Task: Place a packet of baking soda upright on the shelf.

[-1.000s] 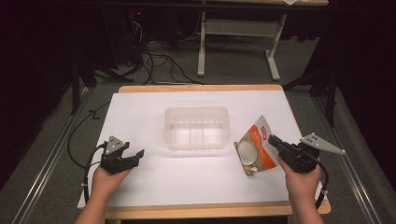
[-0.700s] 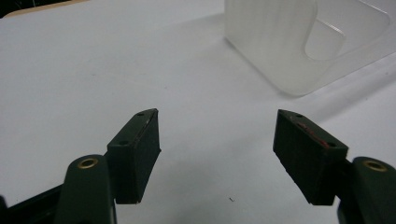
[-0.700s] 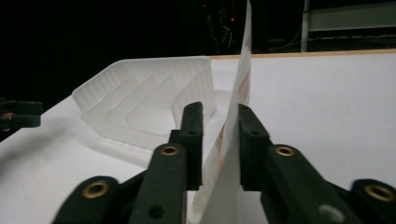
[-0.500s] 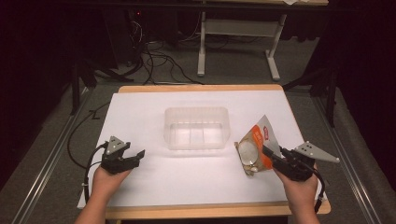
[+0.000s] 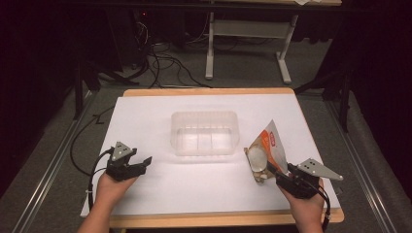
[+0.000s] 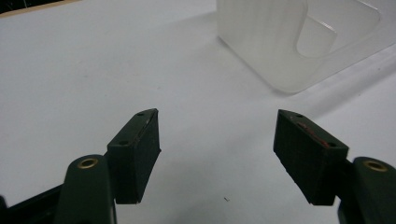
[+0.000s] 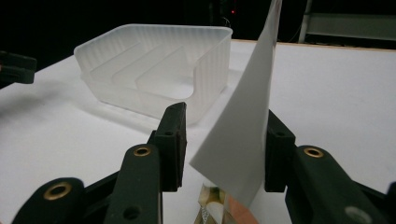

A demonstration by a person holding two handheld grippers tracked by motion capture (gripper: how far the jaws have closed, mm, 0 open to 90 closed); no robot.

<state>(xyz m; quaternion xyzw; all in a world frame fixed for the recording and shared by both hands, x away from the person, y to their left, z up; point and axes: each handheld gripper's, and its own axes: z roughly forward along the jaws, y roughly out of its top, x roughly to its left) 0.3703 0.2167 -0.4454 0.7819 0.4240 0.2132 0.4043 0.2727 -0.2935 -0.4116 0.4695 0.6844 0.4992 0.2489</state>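
An orange and white snack pouch with a clear window stands on the white table sheet, right of a clear ribbed plastic container. My right gripper sits at the pouch's near end. Its jaws have just been opening. In the right gripper view the pouch's white back rises between the jaws of the right gripper, with a gap at the left pad. My left gripper rests open at the near left, nothing between its jaws, the container ahead of it.
The container has low dividers inside and holds nothing. The table's wooden edge frames the sheet. Cables and a metal stand lie on the dark floor beyond. My left gripper shows at the far left of the right gripper view.
My right hand has sunk and drawn back toward the near edge, and its jaws have parted from the pouch. The left hand has stayed where it was.
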